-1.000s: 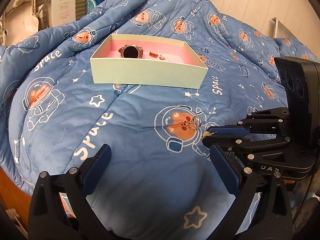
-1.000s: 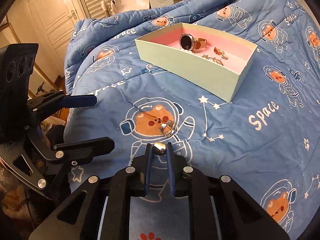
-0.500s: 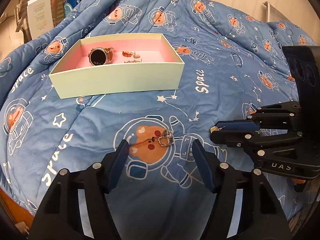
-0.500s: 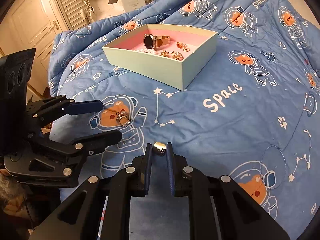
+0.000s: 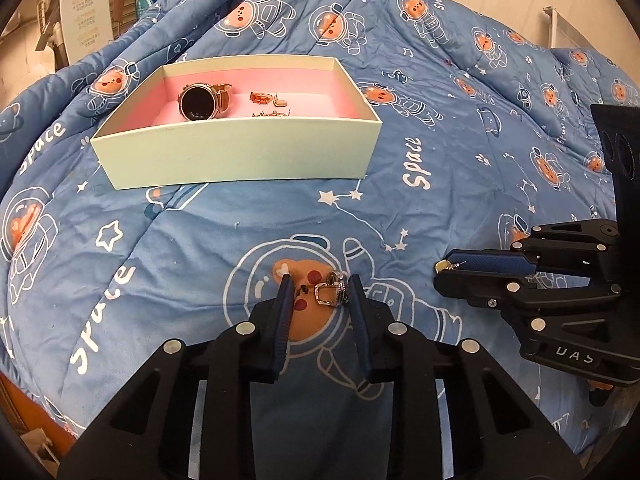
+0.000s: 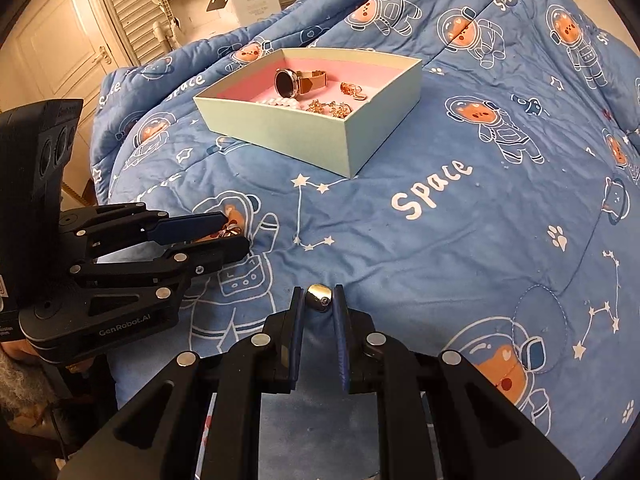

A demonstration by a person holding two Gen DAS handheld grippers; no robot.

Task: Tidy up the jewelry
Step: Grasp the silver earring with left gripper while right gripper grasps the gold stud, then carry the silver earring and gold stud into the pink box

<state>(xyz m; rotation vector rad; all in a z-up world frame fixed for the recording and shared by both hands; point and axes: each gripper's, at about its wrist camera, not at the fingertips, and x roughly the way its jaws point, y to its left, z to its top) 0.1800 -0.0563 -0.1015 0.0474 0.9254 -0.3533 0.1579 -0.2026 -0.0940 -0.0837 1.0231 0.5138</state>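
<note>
A silver ring lies on the blue quilt on a bear print. My left gripper stands around it, jaws partly closed, the ring touching the right finger. It also shows in the right wrist view. My right gripper is shut on a small gold earring, held above the quilt to the right of the ring; it shows in the left wrist view. The pale green box with a pink lining holds a rose-gold watch and several gold pieces.
The quilt covers a bed and falls away at the near edge. White cartons stand behind the bed at the left. A door and shutters are at the far left.
My left gripper has moved forward and down over the ring and its jaws have narrowed around it. My right gripper has kept hold of the earring and shifted right.
</note>
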